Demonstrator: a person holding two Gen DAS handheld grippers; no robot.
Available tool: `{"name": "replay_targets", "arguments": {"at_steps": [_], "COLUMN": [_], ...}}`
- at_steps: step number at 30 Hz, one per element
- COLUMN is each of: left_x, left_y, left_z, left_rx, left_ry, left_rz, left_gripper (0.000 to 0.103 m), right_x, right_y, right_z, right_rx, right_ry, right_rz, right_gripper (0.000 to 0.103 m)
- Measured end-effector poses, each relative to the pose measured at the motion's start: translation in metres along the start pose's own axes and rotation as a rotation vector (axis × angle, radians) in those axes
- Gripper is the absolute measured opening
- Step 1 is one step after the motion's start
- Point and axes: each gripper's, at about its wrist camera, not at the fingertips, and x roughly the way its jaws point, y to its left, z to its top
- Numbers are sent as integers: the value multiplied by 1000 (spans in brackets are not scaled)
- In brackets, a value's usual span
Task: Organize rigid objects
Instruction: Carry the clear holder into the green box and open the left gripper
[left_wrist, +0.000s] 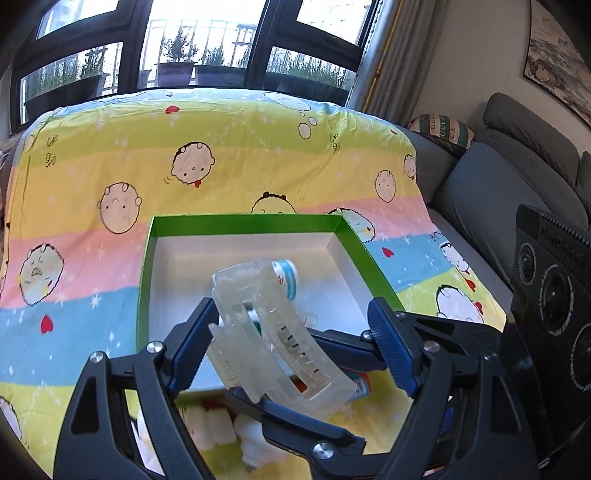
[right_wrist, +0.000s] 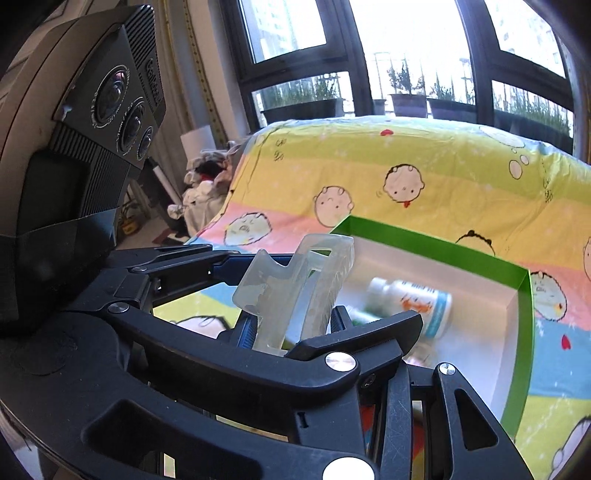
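A clear plastic hair claw clip (left_wrist: 280, 336) is held over the near edge of a green box (left_wrist: 347, 236) with a white inside. My right gripper (right_wrist: 291, 325) is shut on the clip (right_wrist: 295, 291), which stands up from its jaws. My left gripper (left_wrist: 295, 325) is open, its blue-padded fingers either side of the clip, and the right gripper's fingers reach in below it. A white bottle (left_wrist: 286, 277) with a blue label lies inside the box; it also shows in the right wrist view (right_wrist: 413, 299).
The box (right_wrist: 524, 332) sits on a cartoon-print quilt (left_wrist: 221, 147) of yellow, pink and blue bands. White items (left_wrist: 255, 439) lie on the quilt under my left gripper. A grey sofa (left_wrist: 498, 177) is to the right, windows behind.
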Motion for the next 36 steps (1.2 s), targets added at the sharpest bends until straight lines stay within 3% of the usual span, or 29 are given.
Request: {"name": "replay_targets", "arguments": {"at_steps": [18,36], "left_x": [71,87], "left_y": [23,30], "left_z": [10,0], "left_rx": [-58,-93], "left_ry": [76,117], "left_rz": [-17,-13], "left_gripper": [82,72], "right_x": [46,62], "right_y": [-51,-59], "right_z": [1,-9], "right_rx": [45,79], "right_ry": [69,130], "right_rz": [3,-8], "right_gripper": [44,44]}}
